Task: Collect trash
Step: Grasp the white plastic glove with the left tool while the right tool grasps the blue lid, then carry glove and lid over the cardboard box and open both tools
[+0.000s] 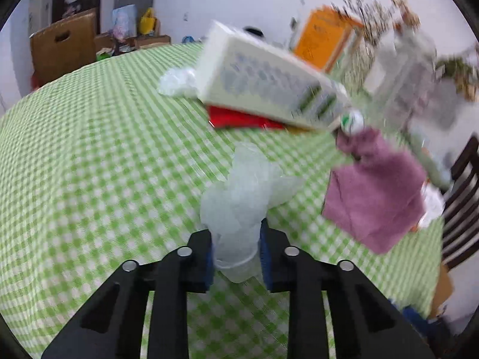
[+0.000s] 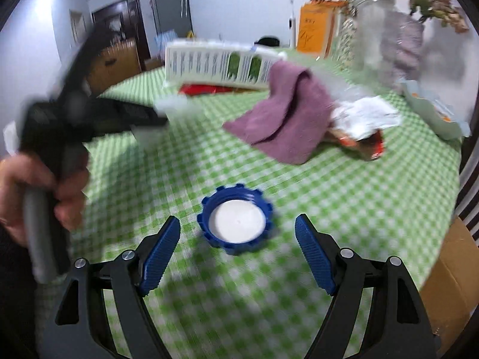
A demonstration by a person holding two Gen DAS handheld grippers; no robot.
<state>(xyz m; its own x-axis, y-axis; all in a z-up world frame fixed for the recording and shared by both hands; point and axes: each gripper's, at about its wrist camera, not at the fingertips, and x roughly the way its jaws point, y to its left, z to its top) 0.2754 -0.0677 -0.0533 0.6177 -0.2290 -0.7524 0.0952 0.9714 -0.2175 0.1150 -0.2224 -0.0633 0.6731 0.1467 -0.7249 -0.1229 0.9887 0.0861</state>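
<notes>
My left gripper (image 1: 236, 248) is shut on a crumpled clear plastic wrap (image 1: 239, 197) and holds it above the green checked tablecloth (image 1: 104, 149). My right gripper (image 2: 238, 236) is open, its blue pads on either side of a blue bottle cap (image 2: 236, 224) that lies upside down on the cloth. The left gripper (image 2: 161, 110) also shows at the left of the right wrist view, held by a hand. More trash lies beyond: a crumpled white wrapper (image 2: 365, 113) over a red packet, and another clear plastic lump (image 1: 176, 82).
A purple cloth (image 1: 377, 197) lies right of the wrap. A white box (image 1: 269, 80) rests on a red item (image 1: 239, 118). An orange box (image 1: 326, 36), glass jars and dried flowers stand at the back. A dark chair (image 1: 461, 197) and a cardboard box (image 2: 449, 287) are at the right.
</notes>
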